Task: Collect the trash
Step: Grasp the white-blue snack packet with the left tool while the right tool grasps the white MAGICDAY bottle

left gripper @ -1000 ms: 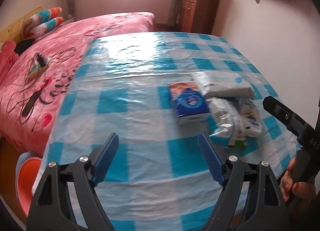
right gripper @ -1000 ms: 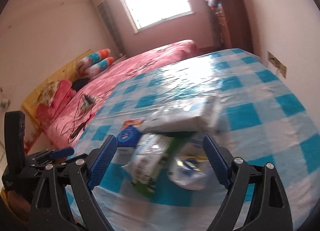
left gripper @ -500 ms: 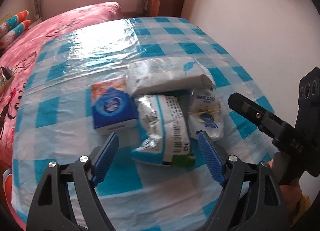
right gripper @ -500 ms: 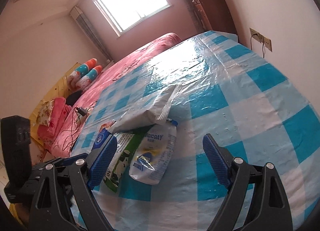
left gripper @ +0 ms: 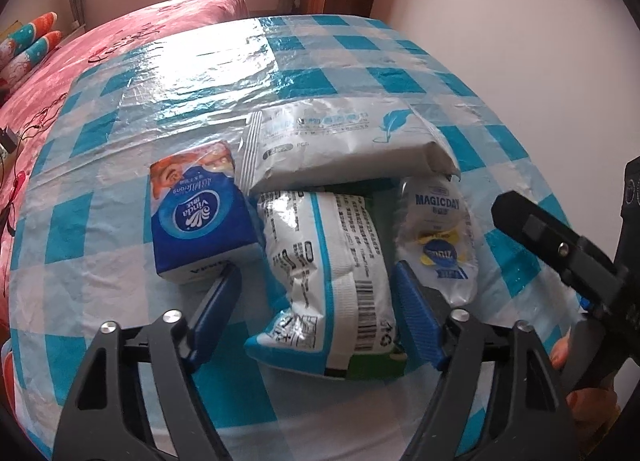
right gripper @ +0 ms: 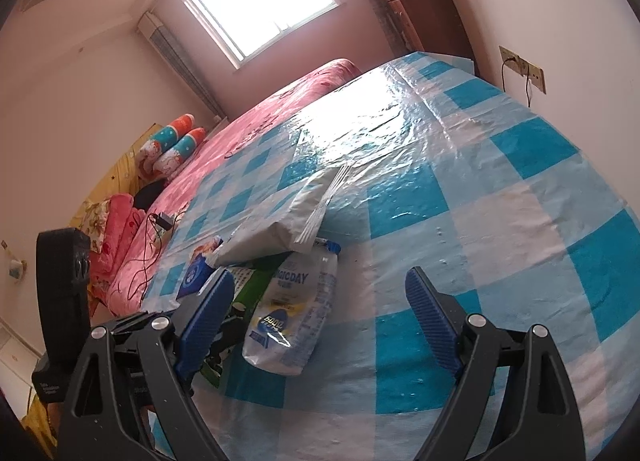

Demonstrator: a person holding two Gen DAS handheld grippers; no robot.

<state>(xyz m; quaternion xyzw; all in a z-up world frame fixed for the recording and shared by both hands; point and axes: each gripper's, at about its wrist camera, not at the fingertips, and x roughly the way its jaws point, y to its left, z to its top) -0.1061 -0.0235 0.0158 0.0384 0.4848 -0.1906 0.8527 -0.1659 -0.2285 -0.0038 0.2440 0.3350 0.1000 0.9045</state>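
My left jaws (left gripper: pixel 316 309) are straddling the near end of the white-and-blue snack bag (left gripper: pixel 332 261). They have just been closing, the bag is between them, and the pads are not yet pressing on it.

Risk, left side: the bag is crinkled and slick. If I am closing on the loose near edge only, the film may slide out or tear. The bag's far end is tucked under the grey wipes pack (left gripper: pixel 340 141), so lifting it may drag that pack along. My left pad is sitting just beside the blue tissue pack (left gripper: pixel 200 213) and may nudge it.

My right jaws (right gripper: pixel 320 309) are standing wide, holding nothing, with the clear MAGICDAY pouch (right gripper: pixel 292 313) lying partly between them on the checked tabletop (right gripper: pixel 520 221). The two tools are working close together and may collide.

Containers: I am seeing no bin or trash bag in either view. The packs' contents I cannot tell; the pouch looks nearly empty.

Beyond the tabletop, the pink bed (left gripper: pixel 120 33) is carrying a charger and cable.
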